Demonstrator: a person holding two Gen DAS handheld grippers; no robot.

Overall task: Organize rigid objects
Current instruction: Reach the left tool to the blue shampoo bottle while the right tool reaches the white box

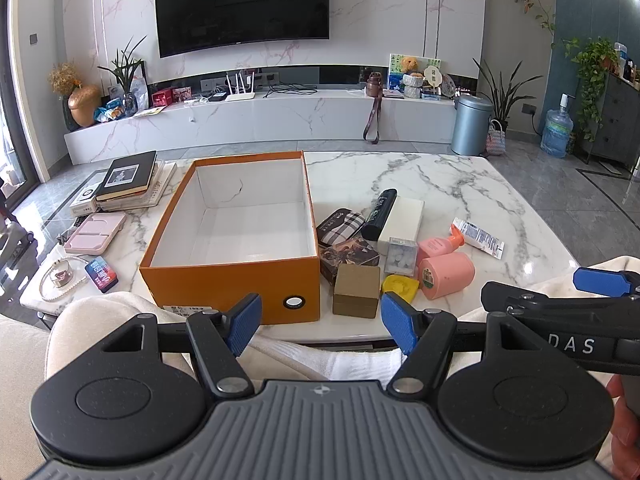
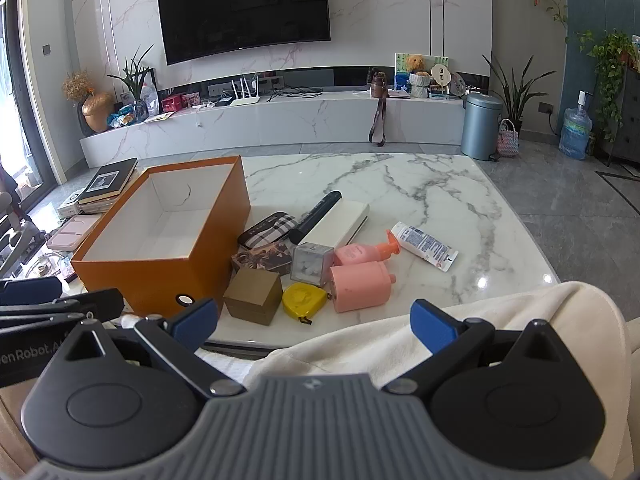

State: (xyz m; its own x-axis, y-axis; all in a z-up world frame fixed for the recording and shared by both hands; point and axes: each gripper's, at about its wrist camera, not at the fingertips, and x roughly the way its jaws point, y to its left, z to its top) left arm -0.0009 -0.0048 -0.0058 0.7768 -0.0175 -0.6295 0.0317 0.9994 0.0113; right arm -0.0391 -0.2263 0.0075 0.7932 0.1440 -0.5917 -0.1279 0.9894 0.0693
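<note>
Nearest the cameras, both grippers hang over the person's lap, which is draped in cream cloth (image 2: 460,344), short of the marble table (image 1: 440,184). The left gripper (image 1: 320,322) has its blue pads spread wide with nothing between them; the right gripper (image 2: 316,320) is spread wider still and is likewise empty. In the left view the right gripper shows at the right edge, beside a bit of the hand (image 1: 624,428) that holds it. Just past the table's near edge stands an orange box (image 1: 236,240), open at the top, white inside and with nothing in it. To its right, close together, lie the things to sort: a brown cube box (image 1: 357,290) nearest, a yellow tape measure (image 1: 400,286) beside it, then a pink cylinder (image 1: 446,275) on its side. Behind these are a dark printed box (image 1: 348,256) against the orange box's corner, a clear cube (image 1: 400,256) with white pieces inside, and a pink pump bottle (image 1: 438,246) lying flat. Farther back lie a plaid case (image 1: 340,226), a black tube (image 1: 379,214), a white box (image 1: 402,220), and, off to the right, a white squeeze tube (image 1: 478,236). Left of the orange box are a phone (image 1: 101,275), a pink case (image 1: 95,232) and a stack of books (image 1: 128,180). Beyond the table runs a low marble console (image 1: 260,120) with a router, plants and ornaments, a grey bin (image 1: 471,124) at its right end, and a dark television (image 1: 242,4) on the wall above.
</note>
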